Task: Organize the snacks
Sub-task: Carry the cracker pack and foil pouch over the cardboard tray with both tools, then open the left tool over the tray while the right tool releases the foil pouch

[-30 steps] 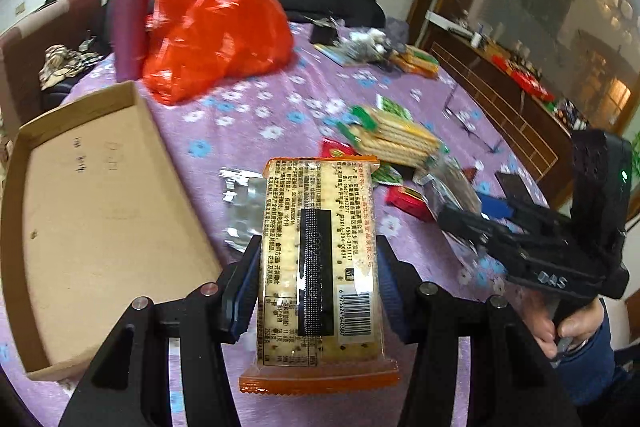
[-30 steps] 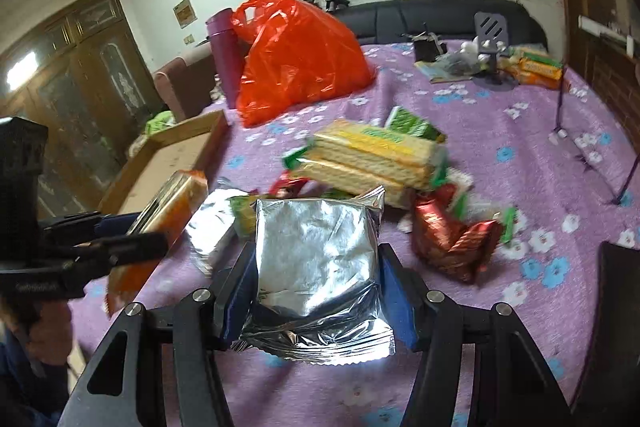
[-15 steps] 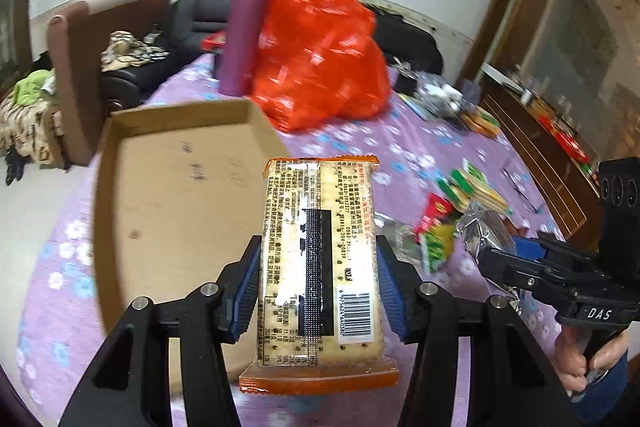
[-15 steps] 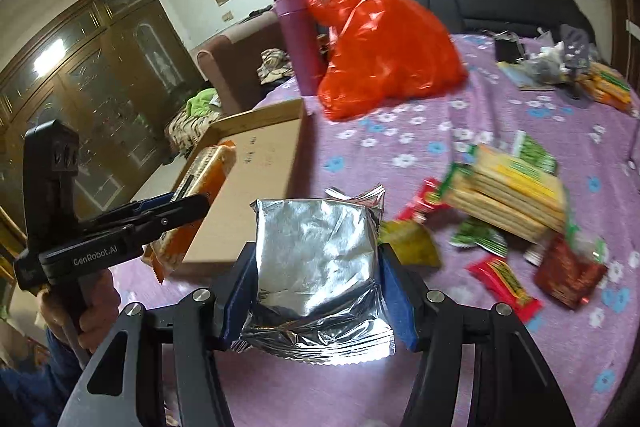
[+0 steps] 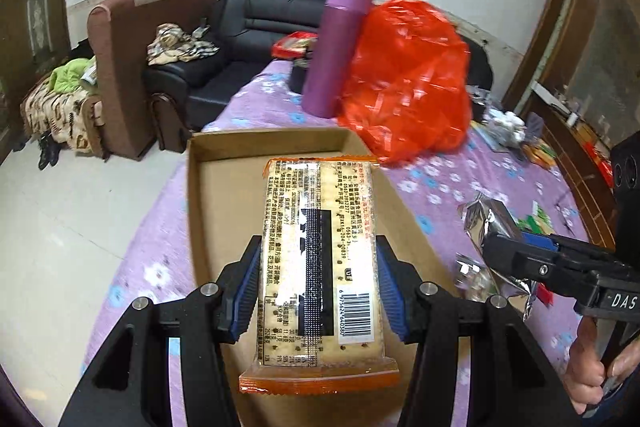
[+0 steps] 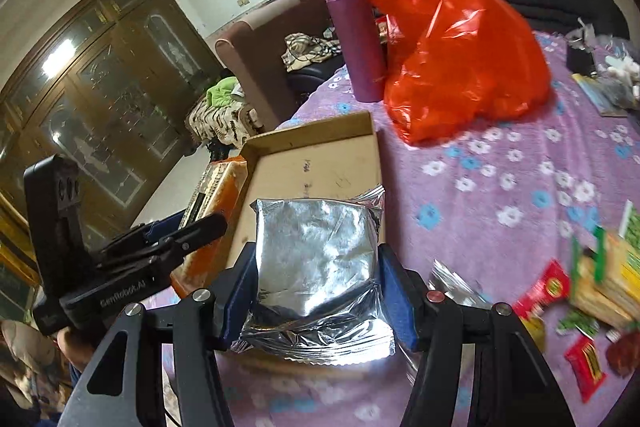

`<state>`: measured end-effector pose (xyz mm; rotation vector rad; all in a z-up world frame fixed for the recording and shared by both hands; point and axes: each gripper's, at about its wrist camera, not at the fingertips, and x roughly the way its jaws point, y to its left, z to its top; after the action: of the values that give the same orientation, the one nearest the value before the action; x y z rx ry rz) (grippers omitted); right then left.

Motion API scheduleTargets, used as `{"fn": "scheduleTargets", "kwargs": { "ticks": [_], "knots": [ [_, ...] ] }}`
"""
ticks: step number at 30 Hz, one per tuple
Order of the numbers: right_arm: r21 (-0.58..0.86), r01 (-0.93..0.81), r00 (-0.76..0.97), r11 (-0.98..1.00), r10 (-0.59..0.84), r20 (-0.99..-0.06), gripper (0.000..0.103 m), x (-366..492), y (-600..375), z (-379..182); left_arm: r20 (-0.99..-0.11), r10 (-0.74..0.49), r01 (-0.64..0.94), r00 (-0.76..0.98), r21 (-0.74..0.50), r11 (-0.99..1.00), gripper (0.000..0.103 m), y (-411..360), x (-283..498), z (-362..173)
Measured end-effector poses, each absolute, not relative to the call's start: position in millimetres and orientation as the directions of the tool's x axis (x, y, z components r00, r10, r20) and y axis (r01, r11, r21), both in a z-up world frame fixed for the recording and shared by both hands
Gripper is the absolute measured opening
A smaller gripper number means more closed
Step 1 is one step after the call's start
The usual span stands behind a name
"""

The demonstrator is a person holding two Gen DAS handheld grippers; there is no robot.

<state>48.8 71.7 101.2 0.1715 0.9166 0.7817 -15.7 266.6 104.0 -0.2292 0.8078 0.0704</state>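
My left gripper (image 5: 318,283) is shut on an orange-edged cracker pack (image 5: 320,259) and holds it above the shallow cardboard box (image 5: 224,151). My right gripper (image 6: 318,287) is shut on a crinkled silver foil packet (image 6: 316,255), held over the near end of the same box (image 6: 320,147). In the right wrist view the left gripper (image 6: 200,227) with the cracker pack (image 6: 216,187) sits by the box's left wall. In the left wrist view the right gripper (image 5: 516,251) with the foil packet (image 5: 492,223) is right of the box.
A red plastic bag (image 5: 404,83) and a purple flask (image 5: 340,47) stand behind the box on the purple flowered tablecloth (image 6: 500,179). Loose snacks, green cracker packs (image 6: 612,267) and red sachets (image 6: 544,287), lie at the right. An armchair (image 5: 132,59) and sofa stand beyond the table's left edge.
Both grippers have swung left with their packs, from over the snack pile to over the cardboard box. Their grips have not changed.
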Motion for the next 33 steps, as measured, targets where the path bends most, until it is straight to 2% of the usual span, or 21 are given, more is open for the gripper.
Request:
{"fn": "scheduleTargets", "kwargs": {
  "ticks": [7, 19, 33],
  "knots": [
    [0.484, -0.466, 0.322, 0.741, 0.651, -0.687, 0.064, 96, 112, 85, -0.776, -0.010, -0.206, 0.631, -0.180, 0.962, 0.053, 303, 28, 85],
    [0.490, -0.398, 0.294, 0.776, 0.614, -0.733, 0.064, 155, 161, 61, -0.847, 0.010, -0.274, 0.531, -0.161, 0.948, 0.053, 307, 69, 42],
    [0.457, -0.393, 0.268, 0.798, 0.575, -0.773, 0.064, 175, 193, 33, -0.864, 0.055, -0.302, 0.501, -0.115, 0.946, 0.053, 304, 77, 33]
  ]
}}
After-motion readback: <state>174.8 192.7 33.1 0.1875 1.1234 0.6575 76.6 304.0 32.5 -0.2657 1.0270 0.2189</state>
